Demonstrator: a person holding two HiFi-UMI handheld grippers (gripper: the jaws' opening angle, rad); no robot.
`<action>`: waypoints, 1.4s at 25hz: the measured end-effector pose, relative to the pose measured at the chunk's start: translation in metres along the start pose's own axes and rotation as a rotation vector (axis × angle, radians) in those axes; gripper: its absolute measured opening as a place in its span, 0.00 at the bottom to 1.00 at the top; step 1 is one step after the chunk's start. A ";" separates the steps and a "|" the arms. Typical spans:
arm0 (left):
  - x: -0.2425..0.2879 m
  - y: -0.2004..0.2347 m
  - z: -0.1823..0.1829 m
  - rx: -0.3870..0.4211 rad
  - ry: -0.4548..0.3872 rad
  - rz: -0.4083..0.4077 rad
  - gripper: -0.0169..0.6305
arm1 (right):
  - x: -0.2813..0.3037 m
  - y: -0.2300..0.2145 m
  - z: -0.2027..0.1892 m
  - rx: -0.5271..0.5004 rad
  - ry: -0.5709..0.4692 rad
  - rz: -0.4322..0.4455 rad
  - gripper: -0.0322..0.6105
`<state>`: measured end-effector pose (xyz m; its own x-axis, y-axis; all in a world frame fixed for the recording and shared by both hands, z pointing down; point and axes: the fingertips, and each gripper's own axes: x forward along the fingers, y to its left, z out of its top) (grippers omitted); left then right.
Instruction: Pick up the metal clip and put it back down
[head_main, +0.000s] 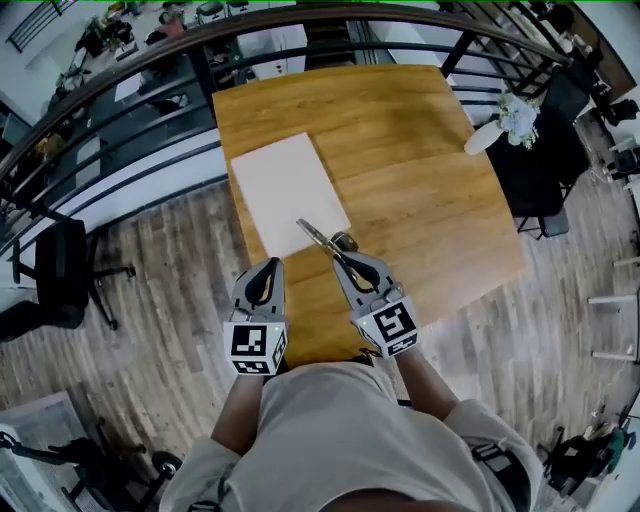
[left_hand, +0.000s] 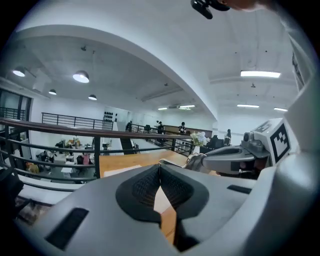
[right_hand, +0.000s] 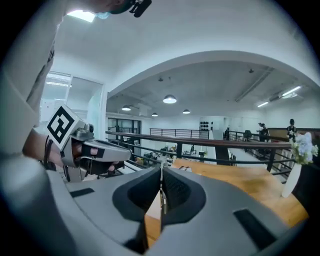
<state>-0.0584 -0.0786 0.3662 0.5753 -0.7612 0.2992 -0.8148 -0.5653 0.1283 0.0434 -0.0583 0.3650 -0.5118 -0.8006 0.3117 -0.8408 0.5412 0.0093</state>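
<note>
Silvery metal clip (head_main: 322, 238) is sticking out of the right tongs (head_main: 352, 264), which are clamping it tight over the wooden tabletop (head_main: 420, 190), by the near corner of the white sheet (head_main: 285, 185). The left tongs (head_main: 271, 264) are hovering alongside, pressed together, empty.

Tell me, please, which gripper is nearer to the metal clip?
Right. The right gripper has its jaws shut on the metal clip; the left gripper sits to its left, clear of it, jaws together and empty.
</note>
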 end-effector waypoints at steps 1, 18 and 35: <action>-0.005 -0.001 0.008 0.004 -0.025 -0.001 0.06 | -0.007 0.000 0.010 -0.008 -0.033 -0.022 0.10; -0.043 0.007 0.002 0.022 -0.065 -0.039 0.06 | -0.029 0.039 0.028 -0.034 -0.133 -0.138 0.10; -0.049 0.024 0.023 0.014 -0.111 -0.023 0.06 | -0.019 0.044 0.057 -0.085 -0.139 -0.118 0.10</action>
<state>-0.1043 -0.0620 0.3326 0.5992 -0.7779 0.1894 -0.8004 -0.5871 0.1210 0.0063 -0.0335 0.3056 -0.4347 -0.8845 0.1698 -0.8816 0.4564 0.1202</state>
